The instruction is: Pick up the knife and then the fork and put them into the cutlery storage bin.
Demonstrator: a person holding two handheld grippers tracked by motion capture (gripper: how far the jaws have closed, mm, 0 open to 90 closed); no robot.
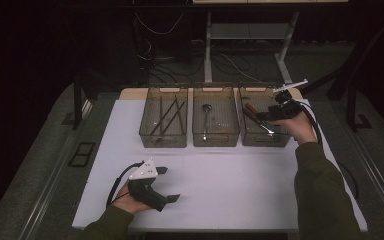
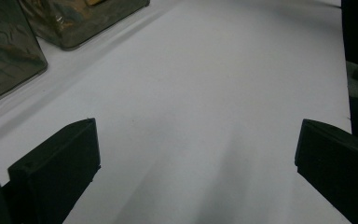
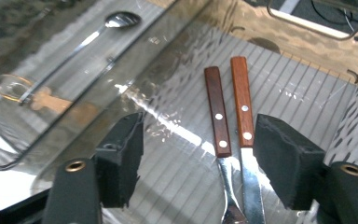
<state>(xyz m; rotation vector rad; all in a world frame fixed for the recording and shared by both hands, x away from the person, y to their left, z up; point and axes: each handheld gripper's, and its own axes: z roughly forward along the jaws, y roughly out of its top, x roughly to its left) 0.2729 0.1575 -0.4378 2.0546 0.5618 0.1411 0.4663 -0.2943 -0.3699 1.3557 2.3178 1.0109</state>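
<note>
The right gripper [image 3: 198, 154] is held open over the bin [image 3: 307, 79]; two wooden-handled knives [image 3: 233, 107] are seen just ahead, between its jaws, ungrasped.

Red-brown knife handles [image 3: 230, 105], silver spoon [image 3: 100, 29], smoky ribbed bins [image 1: 265, 137], white table [image 1: 240, 185]

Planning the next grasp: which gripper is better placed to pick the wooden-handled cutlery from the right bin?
Right. The right gripper hangs open directly over the two wooden-handled pieces in the right bin. The left gripper rests open on the white table, far from the bins.
</note>
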